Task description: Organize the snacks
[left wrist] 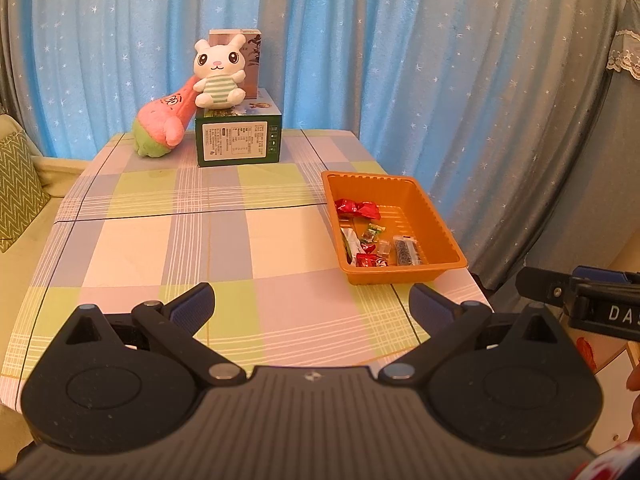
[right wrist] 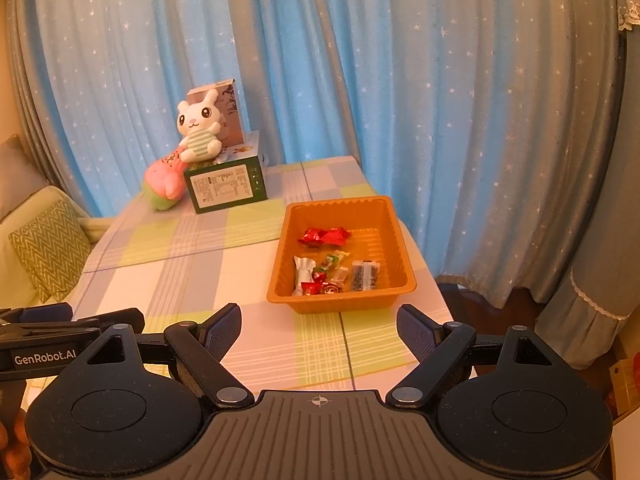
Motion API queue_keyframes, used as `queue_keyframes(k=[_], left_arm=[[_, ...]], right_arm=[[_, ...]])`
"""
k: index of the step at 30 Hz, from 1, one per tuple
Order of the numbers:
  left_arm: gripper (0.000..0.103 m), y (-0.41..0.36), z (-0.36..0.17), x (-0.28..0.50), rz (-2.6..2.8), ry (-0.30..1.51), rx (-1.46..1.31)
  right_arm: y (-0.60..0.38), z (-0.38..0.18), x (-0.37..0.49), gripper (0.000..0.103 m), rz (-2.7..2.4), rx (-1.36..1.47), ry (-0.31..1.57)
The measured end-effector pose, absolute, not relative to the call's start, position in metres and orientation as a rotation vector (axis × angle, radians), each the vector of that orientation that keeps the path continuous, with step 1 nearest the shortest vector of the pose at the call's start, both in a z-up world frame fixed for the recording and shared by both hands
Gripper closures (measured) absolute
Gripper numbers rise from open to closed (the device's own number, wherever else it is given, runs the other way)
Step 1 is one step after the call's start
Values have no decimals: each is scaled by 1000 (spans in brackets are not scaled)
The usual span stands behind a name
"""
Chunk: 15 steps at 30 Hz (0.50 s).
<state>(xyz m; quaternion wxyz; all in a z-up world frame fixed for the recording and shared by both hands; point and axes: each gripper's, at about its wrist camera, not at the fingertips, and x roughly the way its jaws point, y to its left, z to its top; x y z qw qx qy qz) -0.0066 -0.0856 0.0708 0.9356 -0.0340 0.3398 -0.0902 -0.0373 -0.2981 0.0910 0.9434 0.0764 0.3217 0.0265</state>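
An orange plastic tray (left wrist: 436, 216) sits near the table's right edge and holds several wrapped snacks: red candies (left wrist: 357, 208), a green candy (left wrist: 372, 234), a white stick pack (left wrist: 351, 242) and a dark bar (left wrist: 407, 251). The tray also shows in the right wrist view (right wrist: 394, 236) with the same snacks (right wrist: 324, 236). My left gripper (left wrist: 312, 304) is open and empty above the table's near edge, left of the tray. My right gripper (right wrist: 319, 328) is open and empty, just in front of the tray.
A checked cloth covers the table (left wrist: 172, 240). At the back stand a green box (left wrist: 238, 138), a white rabbit plush (left wrist: 219, 72) on it, and a pink plush (left wrist: 164, 122). Blue starred curtains hang behind. A sofa with a cushion (left wrist: 18, 188) is at left.
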Motion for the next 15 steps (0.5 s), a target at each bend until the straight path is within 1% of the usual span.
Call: queue_keyframes(k=[15], left_arm=[[0,-86,70,-6,-181,694,-62]], right_arm=[[-298,92,-37,18,54,152,654]])
